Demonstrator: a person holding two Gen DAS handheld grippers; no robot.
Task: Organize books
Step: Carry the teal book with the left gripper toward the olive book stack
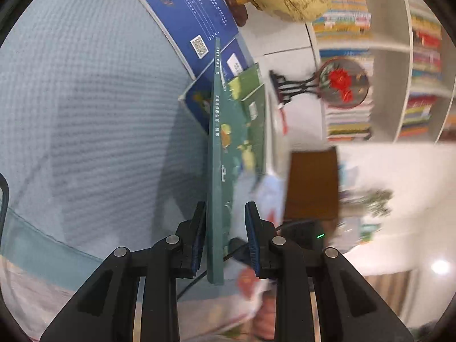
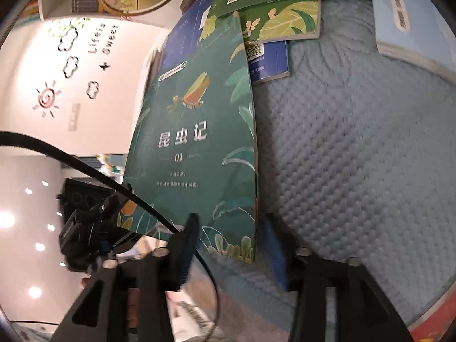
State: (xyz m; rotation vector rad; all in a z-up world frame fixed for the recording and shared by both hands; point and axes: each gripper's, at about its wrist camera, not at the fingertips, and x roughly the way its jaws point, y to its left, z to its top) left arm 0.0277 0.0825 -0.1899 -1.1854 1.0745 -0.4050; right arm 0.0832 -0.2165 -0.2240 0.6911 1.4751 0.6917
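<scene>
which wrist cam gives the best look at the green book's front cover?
Right wrist. The green book faces that camera, so its title, the "01" and the insect drawing read clearly. The left wrist view shows it nearly edge-on: mainly the spine, with a foreshortened sliver of cover, standing between the fingers of the left hand-held gripper.
</scene>
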